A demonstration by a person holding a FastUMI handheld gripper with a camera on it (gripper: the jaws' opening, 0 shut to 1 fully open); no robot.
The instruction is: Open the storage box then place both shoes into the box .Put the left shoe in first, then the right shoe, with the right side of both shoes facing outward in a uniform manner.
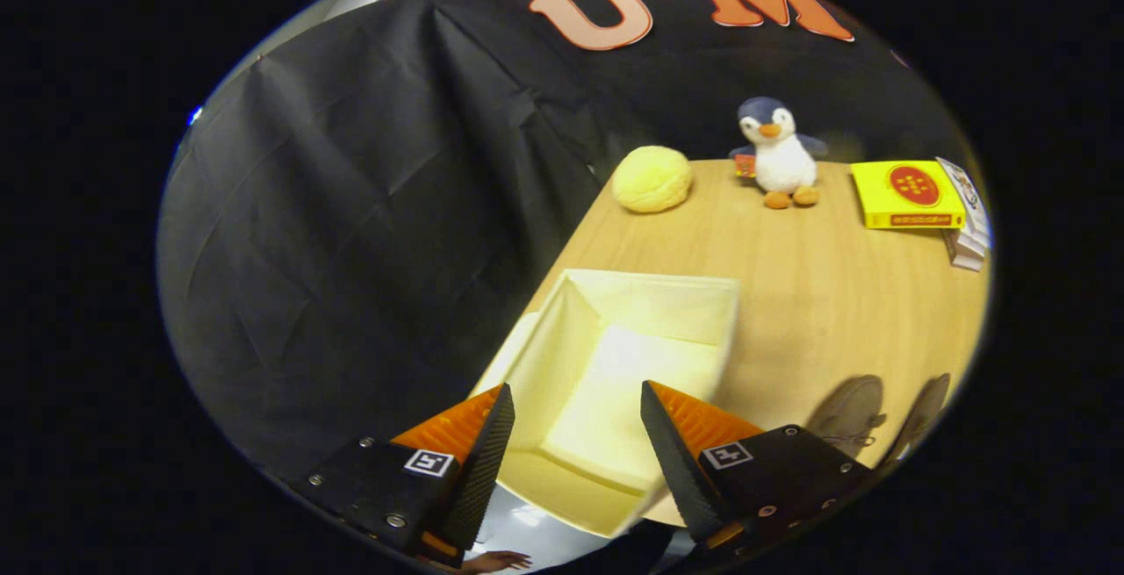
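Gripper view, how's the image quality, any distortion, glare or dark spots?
In the gripper view, fisheye bending curves the table edge and tilts the open storage box; the box's pale inside is brightly lit, near washed out; the two shoes beside the open claw sit dim and soft; the penguin toy stays fairly sharp.

Yellow box (pixel 907 195), far right of the bench (pixel 817 312): round red label with print too small to read.
Penguin toy (pixel 778 154), far side: small red tag, print unreadable.
Fingers (pixel 504 434): square black-and-white marker at each base, no letters.
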